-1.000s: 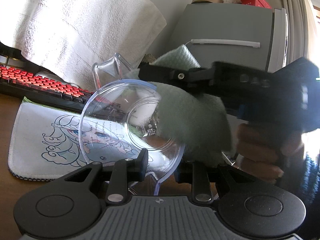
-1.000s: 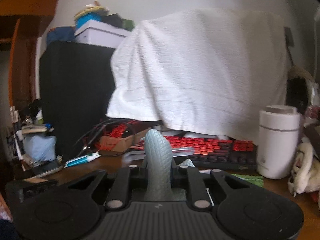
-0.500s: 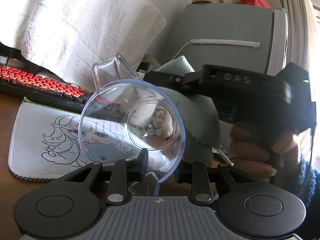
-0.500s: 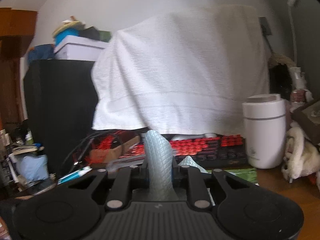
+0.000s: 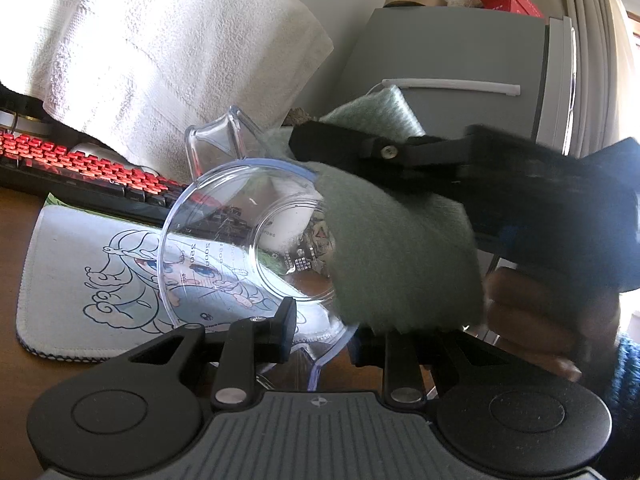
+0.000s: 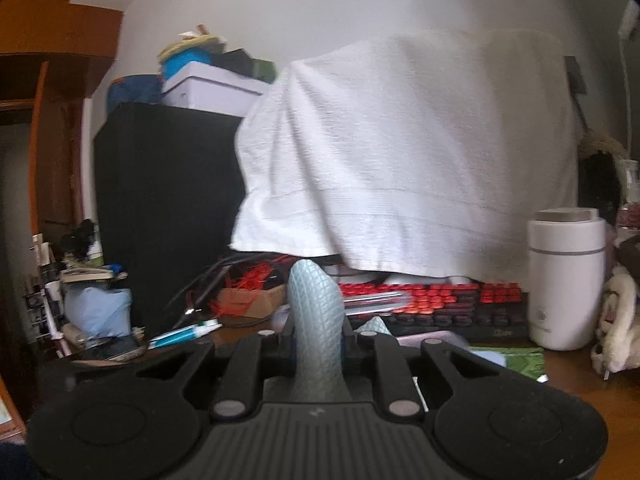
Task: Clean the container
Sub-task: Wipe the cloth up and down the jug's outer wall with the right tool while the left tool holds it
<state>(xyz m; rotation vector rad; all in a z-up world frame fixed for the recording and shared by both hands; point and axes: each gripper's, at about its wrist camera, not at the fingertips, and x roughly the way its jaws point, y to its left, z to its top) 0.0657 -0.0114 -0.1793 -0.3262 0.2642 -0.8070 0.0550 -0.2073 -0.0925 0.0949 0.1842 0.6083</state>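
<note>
My left tongs (image 5: 320,344) are clamped on the rim of the clear container (image 5: 248,248), tipped on its side with its mouth facing me. My right tongs (image 6: 318,336), pinching the green cloth (image 5: 400,252), enter that mouth from the right, above the counter (image 5: 12,272).

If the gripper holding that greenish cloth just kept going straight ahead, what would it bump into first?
Probably the red-lit keyboard on the desk, with the draped white towel just above it. The right gripper, shut on the green cloth, points that way; depth is unclear.
</note>
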